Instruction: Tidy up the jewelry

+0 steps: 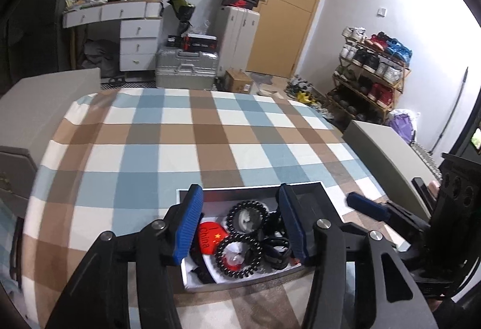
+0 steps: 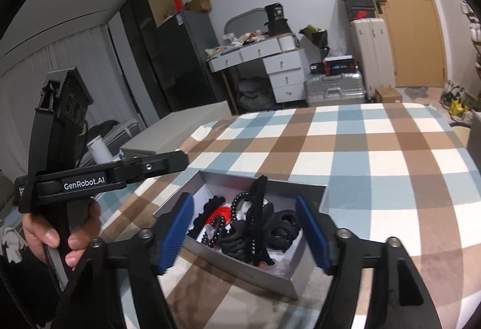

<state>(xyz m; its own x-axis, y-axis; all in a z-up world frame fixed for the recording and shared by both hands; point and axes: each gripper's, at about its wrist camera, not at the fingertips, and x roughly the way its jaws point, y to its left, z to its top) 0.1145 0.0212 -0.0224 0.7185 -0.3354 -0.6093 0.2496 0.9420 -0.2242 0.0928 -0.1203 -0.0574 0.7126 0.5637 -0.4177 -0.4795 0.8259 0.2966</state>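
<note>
Here, jewelry box [image 1: 258,238] beneath both grippers' parted fingers [image 1: 188,226], untouched

White walls are framing the room, with a tan wooden door [image 1: 293,4] standing at upper centre-right of the left view. A white drawer desk [image 1: 132,28] is sitting cluttered at upper left, silver suitcases [image 1: 186,67] are lying beside it, and a shoe rack [image 1: 371,73] is filling the right side. A checked cloth [image 1: 180,142] is spreading across the middle.
</note>
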